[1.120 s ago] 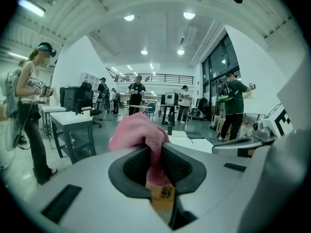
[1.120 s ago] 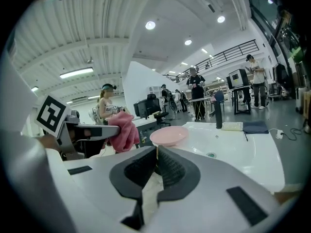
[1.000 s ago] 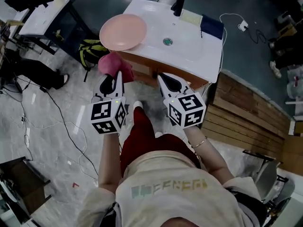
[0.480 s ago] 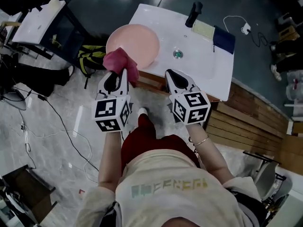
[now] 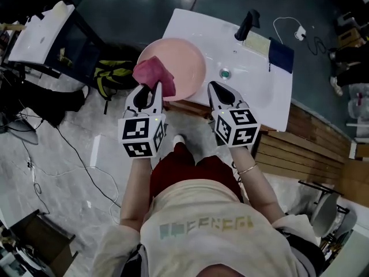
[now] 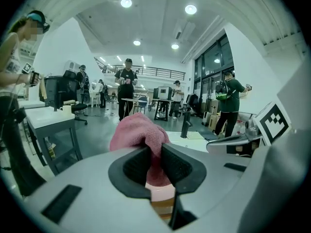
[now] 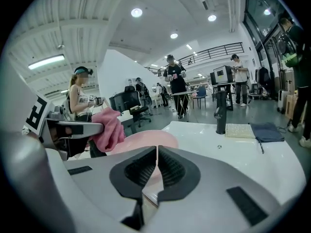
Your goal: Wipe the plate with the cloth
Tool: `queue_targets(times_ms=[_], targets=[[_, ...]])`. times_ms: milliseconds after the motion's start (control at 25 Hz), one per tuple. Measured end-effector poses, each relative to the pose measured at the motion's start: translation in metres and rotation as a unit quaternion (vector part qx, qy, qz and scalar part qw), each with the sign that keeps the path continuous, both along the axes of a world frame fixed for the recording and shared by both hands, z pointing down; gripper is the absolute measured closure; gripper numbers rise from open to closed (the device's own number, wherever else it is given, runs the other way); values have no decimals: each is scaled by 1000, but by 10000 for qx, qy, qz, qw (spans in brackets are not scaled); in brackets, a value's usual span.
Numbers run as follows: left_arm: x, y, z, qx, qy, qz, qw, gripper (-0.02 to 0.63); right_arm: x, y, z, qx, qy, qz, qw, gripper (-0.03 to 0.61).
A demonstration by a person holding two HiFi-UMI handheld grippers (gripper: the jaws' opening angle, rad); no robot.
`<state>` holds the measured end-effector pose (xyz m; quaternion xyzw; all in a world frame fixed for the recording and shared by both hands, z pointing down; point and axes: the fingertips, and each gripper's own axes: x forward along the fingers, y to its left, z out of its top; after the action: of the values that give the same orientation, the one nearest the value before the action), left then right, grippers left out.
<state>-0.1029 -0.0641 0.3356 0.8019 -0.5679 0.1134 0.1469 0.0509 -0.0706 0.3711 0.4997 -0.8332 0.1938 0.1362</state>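
Note:
A pale pink plate (image 5: 183, 68) rests on the left end of a white sink counter (image 5: 253, 91). My left gripper (image 5: 154, 91) is shut on a crumpled pink cloth (image 5: 152, 74), which hangs over the plate's near left rim. In the left gripper view the cloth (image 6: 140, 134) bulges up between the pads, with the plate's edge (image 6: 163, 193) below. My right gripper (image 5: 217, 91) hovers at the counter's near edge, right of the plate, shut and holding nothing. The right gripper view shows the plate (image 7: 146, 141) ahead past the closed right gripper (image 7: 157, 154) and the cloth (image 7: 110, 129) to the left.
A black faucet (image 5: 247, 24), a yellowish sponge (image 5: 258, 43), a dark blue cloth (image 5: 281, 55) and the drain (image 5: 225, 73) sit on the counter. A yellow-black backpack (image 5: 112, 74) lies on the floor to the left. Wooden planks (image 5: 302, 149) lie to the right. People stand in the hall behind.
Both grippers have moved forward to the counter. The cloth, earlier short of the plate, now sits over its near left rim.

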Motion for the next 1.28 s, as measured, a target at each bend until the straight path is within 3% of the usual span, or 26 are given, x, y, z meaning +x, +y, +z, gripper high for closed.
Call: queue_targets(times_ms=[760, 1200, 1280], targets=[[0, -56, 18, -201, -141, 100, 9996, 546, 6, -58, 26, -295, 357, 148, 9988, 538], [14, -110, 26, -379, -134, 200, 9990, 545, 7, -107, 50, -831, 398, -31, 9957, 534], [16, -118, 32, -443, -123, 212, 9987, 546, 5, -111, 58, -964, 345, -104, 9947, 495]])
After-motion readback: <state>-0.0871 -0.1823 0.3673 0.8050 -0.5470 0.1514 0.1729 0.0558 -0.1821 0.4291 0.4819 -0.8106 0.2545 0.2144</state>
